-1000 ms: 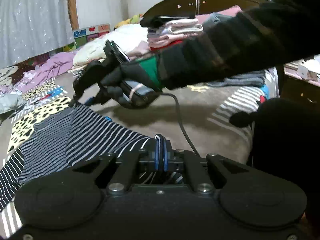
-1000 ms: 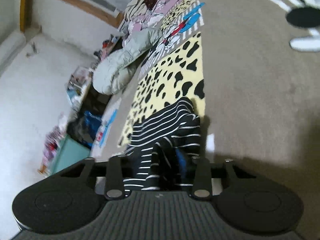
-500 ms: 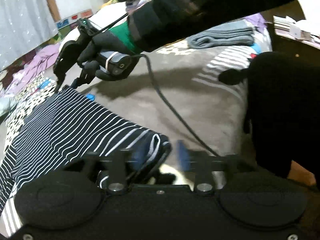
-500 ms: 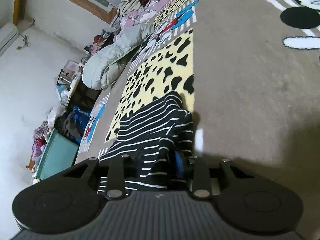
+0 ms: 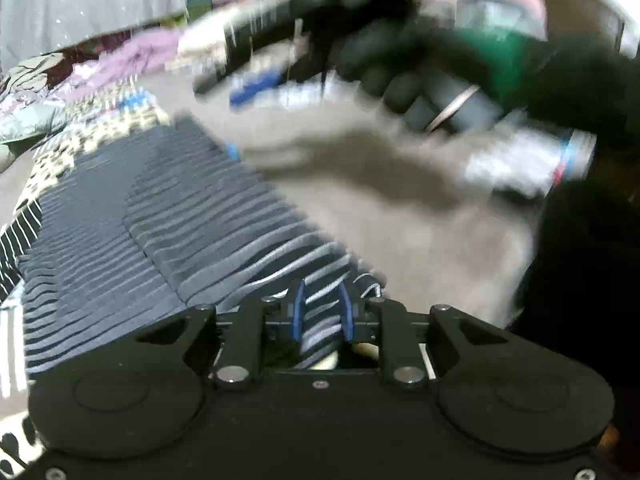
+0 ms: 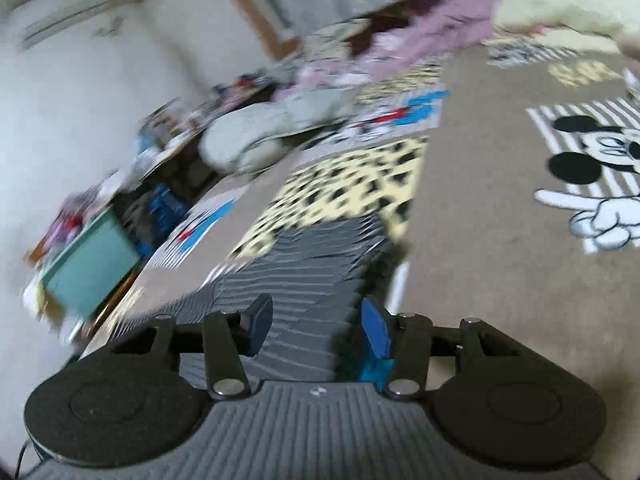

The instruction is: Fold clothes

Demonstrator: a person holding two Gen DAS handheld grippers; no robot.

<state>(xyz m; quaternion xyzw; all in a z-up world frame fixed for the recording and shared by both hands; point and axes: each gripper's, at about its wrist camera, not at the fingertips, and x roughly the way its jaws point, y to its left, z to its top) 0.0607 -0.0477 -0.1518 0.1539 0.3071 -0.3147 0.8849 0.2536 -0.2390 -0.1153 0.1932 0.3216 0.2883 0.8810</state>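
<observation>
Striped top [image 5: 168,216] flat — blanket [image 6: 480,240].

Two hand-held grippers, the left [image 5: 322,312] and the right [image 6: 316,330], one striped garment [image 5: 160,220], one bed [image 6: 480,240], one gloved hand [image 5: 384,68], one teal box [image 6: 92,264].

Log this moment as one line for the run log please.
step: fold striped shirt | left claw: closing, shirt edge between its pads | right claw: opening, off the shirt | surface: blanket
</observation>
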